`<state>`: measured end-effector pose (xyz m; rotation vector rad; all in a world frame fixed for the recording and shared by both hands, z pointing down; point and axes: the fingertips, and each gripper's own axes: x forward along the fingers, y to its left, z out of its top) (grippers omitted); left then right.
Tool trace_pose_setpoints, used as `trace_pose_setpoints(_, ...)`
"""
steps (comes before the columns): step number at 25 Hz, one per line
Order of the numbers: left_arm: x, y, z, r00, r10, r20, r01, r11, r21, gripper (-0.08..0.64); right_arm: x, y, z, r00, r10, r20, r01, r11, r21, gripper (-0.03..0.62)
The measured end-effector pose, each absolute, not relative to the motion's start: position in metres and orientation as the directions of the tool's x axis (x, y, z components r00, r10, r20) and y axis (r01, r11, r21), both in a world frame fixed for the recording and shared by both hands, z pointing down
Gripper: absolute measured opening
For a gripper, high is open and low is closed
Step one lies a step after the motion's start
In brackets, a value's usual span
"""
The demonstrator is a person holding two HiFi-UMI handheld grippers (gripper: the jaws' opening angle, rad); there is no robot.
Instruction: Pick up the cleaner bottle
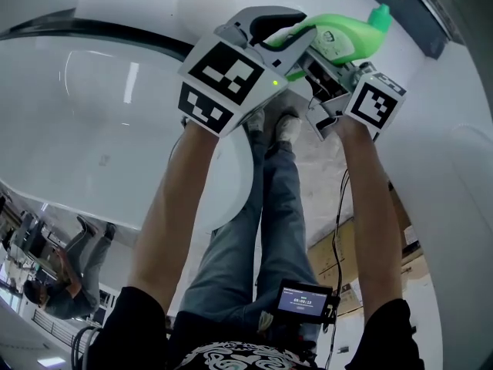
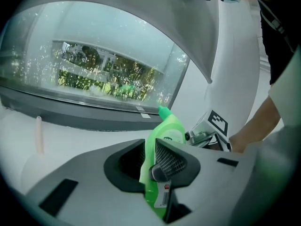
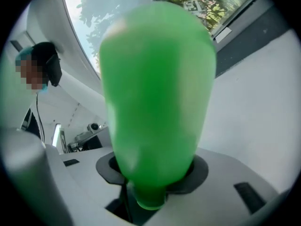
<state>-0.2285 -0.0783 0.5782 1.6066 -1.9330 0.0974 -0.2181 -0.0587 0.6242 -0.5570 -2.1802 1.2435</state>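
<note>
Up in front of you, your left gripper [image 1: 286, 41] pinches the green cleaner bottle [image 1: 350, 37] edge-on (barcode label showing), jaws narrowly apart; your right gripper [image 1: 327, 79], jaws wider, clamps its rounded body.

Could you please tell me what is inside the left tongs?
The left tongs grip the green cleaner bottle; its cap shows, but the tongs' body covers its lower end.

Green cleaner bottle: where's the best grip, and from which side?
Probably the lower body of the cleaner bottle, below the bent neck, coming in at its narrow edge so the fingers close across its broad faces. It looks thin edge-on in the left gripper view, wide in the right gripper view; the left gripper pinches it that way.
</note>
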Motion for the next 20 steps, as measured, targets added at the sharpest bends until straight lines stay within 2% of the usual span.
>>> trace_pose_setpoints(7,-0.233,-0.046,0.571,-0.114,-0.842,0.528,-0.925,0.284,0.252,0.08,-0.216,-0.071,0.604,-0.853,0.491,0.18,0.006,0.354,-0.935,0.212)
trace_pose_setpoints(13,-0.223,-0.026,0.561,-0.151,-0.84,0.521,-0.908,0.326,0.262,0.08,-0.22,-0.076,0.583,-0.891,0.436,0.129,-0.003,0.278,-0.961,0.212)
trace_pose_setpoints(20,-0.218,-0.017,0.533,-0.194,-0.835,0.515,-0.933,0.319,0.165,0.08,-0.219,-0.07,0.56,-0.911,0.407,0.069,0.011,0.191,-0.981,0.213)
